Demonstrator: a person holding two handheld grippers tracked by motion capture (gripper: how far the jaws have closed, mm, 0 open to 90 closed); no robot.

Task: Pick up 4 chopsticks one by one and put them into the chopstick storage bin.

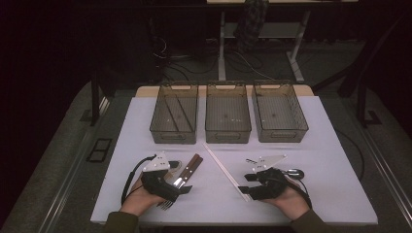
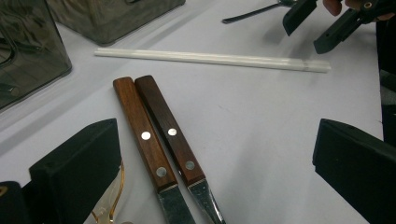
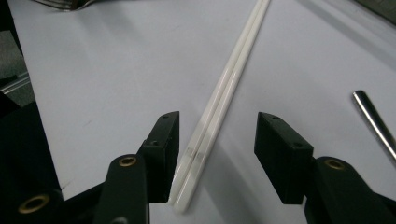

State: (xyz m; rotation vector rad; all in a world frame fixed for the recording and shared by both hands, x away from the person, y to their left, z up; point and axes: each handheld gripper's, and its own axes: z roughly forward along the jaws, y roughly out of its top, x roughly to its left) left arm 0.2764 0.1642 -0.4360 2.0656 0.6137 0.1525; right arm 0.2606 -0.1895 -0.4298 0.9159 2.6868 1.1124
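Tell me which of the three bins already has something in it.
The left bin: thin sticks lie slanted inside, while the middle bin and right bin look empty.

The 2 knives' (image 2: 161,149) blades run off the bottom edge.

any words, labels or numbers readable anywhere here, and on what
None: no readable text in any view.
The two wooden-handled knives show plain rivets only.
The pair of white chopsticks bears faint marks near its end, too blurred to read.
The three smoky clear plastic bins show no label.
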